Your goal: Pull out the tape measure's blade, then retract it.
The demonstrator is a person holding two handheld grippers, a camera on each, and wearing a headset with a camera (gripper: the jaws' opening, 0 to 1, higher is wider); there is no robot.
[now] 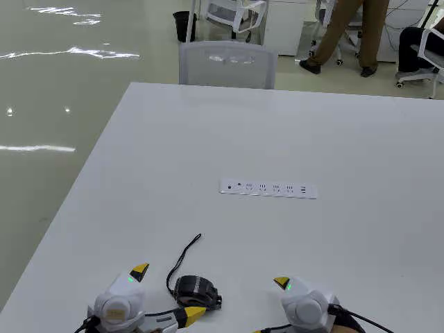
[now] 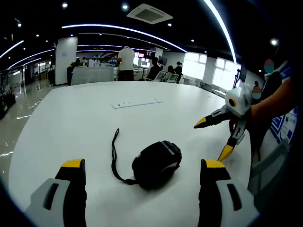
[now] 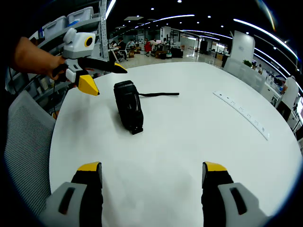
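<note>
Tape measure, black with a wrist strap, lies near the front edge of the white table in the head view, between the left gripper and the right gripper. In the left gripper view it sits just ahead of that gripper's wide-apart jaws, untouched, and the right gripper's jaws gape too. In the right gripper view the jaws stand spread over bare table, with the tape measure well ahead.
</note>
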